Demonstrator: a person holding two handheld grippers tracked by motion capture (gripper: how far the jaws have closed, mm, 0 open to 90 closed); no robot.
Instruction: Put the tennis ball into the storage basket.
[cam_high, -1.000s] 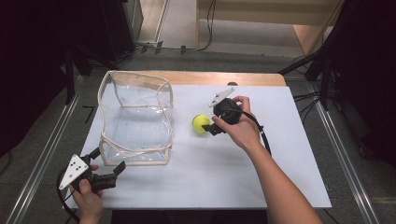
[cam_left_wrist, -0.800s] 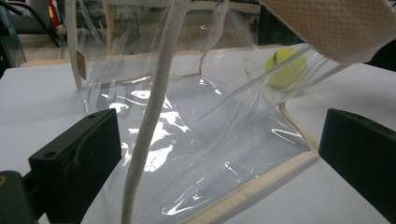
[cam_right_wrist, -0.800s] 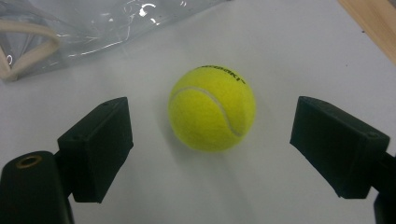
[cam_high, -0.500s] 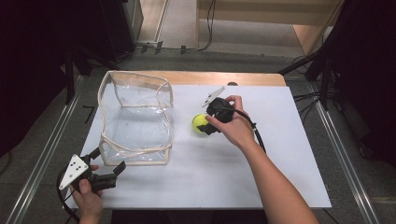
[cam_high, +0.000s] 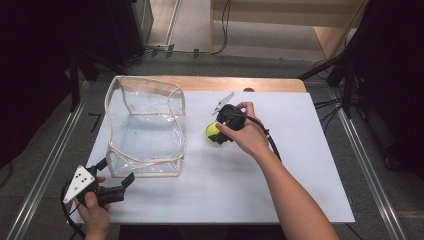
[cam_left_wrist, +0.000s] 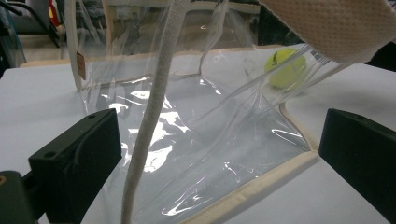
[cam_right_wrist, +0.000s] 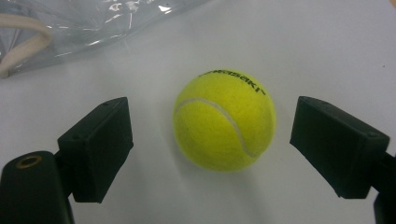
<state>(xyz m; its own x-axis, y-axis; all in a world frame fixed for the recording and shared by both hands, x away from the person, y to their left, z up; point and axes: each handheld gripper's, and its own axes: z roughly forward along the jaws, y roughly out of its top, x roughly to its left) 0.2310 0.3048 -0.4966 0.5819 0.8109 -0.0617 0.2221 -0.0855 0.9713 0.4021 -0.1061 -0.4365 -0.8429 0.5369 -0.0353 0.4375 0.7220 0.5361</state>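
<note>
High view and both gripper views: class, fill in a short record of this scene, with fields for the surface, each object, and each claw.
surface: white table top
ball: yellow felt tennis ball on the table, right of the bag
bag: clear plastic bag with cream fabric trim, standing open
right claw: open, jaws either side of the ball, gaps visible
left claw: open, at the bag's near corner, gripping nothing

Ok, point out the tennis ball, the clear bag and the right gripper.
tennis ball (cam_right_wrist: 224, 120): right gripper view, middle of its yellow felt.
clear bag (cam_high: 145, 131): high view, its clear bottom panel.
right gripper (cam_right_wrist: 210, 140): right gripper view, midway between its open fingers.
</note>
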